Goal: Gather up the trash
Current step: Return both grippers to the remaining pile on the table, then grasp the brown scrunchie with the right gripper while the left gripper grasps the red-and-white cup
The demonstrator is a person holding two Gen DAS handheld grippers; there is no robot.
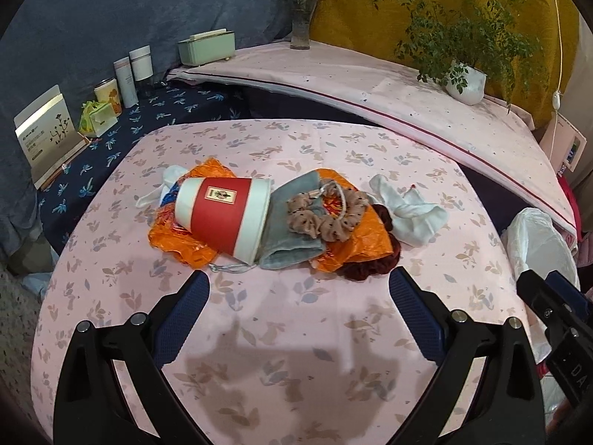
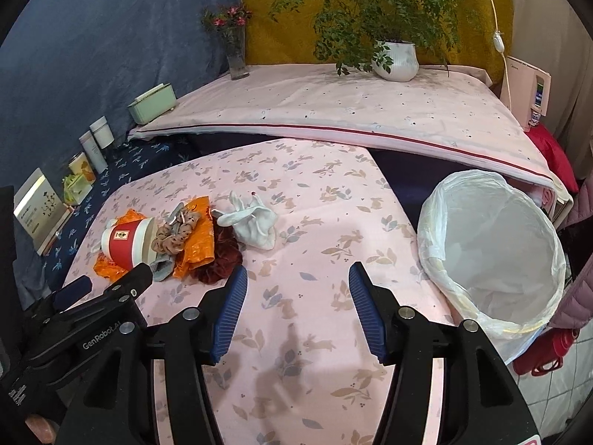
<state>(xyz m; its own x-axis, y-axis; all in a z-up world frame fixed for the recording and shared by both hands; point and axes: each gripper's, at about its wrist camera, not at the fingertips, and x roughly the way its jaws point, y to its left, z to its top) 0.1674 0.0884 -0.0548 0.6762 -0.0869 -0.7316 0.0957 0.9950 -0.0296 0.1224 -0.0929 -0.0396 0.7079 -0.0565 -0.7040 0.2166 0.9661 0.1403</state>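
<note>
On the pink leaf-print tabletop (image 1: 296, 315), the trash pile lies in a heap: a red-and-white paper cup (image 1: 222, 215) tipped over on orange wrappers (image 1: 174, 237). Both the left tongs (image 1: 300, 289) and right tongs (image 2: 296, 289) hang above bare cloth, wide open and empty. A lined bin (image 2: 493, 244) stands beside the tabletop's right edge.

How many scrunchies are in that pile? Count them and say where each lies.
2. The tan dotted scrunchie lies on top of the grey cloth beside the red cup. The dark red scrunchie lies at the pile's near edge. More may be hidden underneath.
</note>
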